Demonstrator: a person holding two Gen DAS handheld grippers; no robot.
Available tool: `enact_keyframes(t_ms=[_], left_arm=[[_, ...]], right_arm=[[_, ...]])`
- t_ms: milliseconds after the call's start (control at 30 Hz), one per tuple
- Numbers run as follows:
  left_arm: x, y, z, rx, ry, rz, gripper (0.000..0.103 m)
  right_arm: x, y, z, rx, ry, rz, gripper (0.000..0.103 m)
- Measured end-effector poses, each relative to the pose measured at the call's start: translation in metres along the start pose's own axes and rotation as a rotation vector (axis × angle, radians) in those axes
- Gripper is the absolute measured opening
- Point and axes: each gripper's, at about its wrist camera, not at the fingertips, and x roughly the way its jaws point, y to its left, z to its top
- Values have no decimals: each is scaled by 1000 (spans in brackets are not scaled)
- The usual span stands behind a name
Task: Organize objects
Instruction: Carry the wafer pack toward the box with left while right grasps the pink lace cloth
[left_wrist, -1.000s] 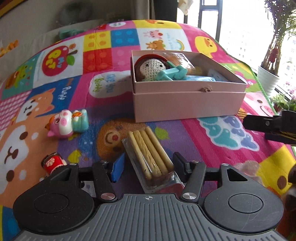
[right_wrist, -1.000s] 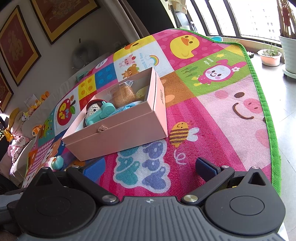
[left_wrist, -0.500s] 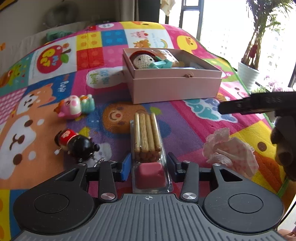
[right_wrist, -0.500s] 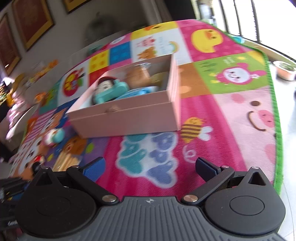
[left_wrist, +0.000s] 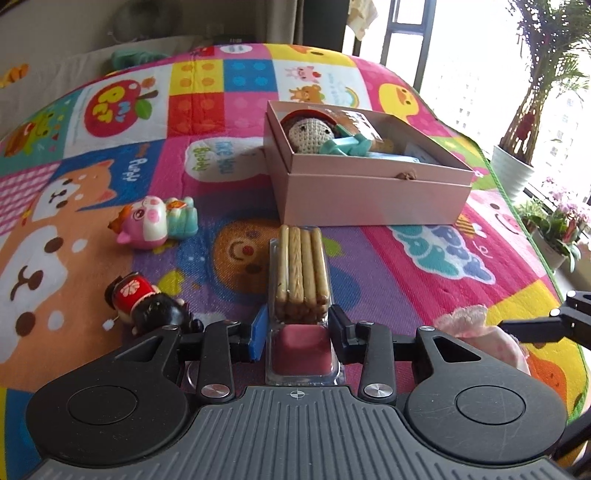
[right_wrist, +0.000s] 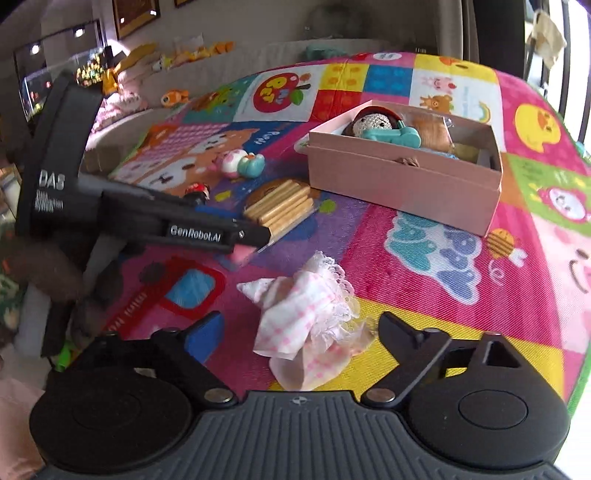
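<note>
The play mat (left_wrist: 406, 280) carries everything, and the pink box (left_wrist: 369, 199) at 12 o'clock on it is the largest thing and the likely goal: it already holds a crocheted doll (left_wrist: 310, 134) and a teal toy (left_wrist: 343, 146), with free room toward its right end.

Next in size is the biscuit-stick pack (left_wrist: 301, 273), lying lengthwise just short of the box's front wall. The left gripper (left_wrist: 299, 328) has narrowed onto its near end, pads against the clear tray beside the pink dip well, so it holds the pack. The grip sits at 1 end only, so I judge the far end will sag; lift slowly, keep the pack level, clear the front wall, and lay it along the box's length.

The pink-checked lace cloth (right_wrist: 310, 314) lies crumpled at 4 o'clock from the pack. The right gripper (right_wrist: 299, 332) stands fairly wide astride it, its jaws having just been closing, with the cloth between them but not yet pinched. Pushing down into the bunched middle before closing should gather enough fabric.

2 small figures remain at 9 o'clock: a pig toy (left_wrist: 151, 225) and a red-and-black doll (left_wrist: 147, 306), well clear of both grippers.
</note>
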Motion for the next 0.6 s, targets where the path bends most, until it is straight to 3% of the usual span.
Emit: enact_keyframes(t_ms=[67,167,267,600], left_arm=[[2,1,0,-2,-5,-3,40],[2,2,0,-4,-10,-7,40],[2,0,0,8,-14,-5,40],[1,-3,-2,9,-27,13,39]], right_arm=[[1,-5,1,-2,21,-22,50],[-3,-20,3,31,4,-67,38],[-10,-40,7,95,-48,-109,32],[-27,-70,10,189,-134,-120,32]])
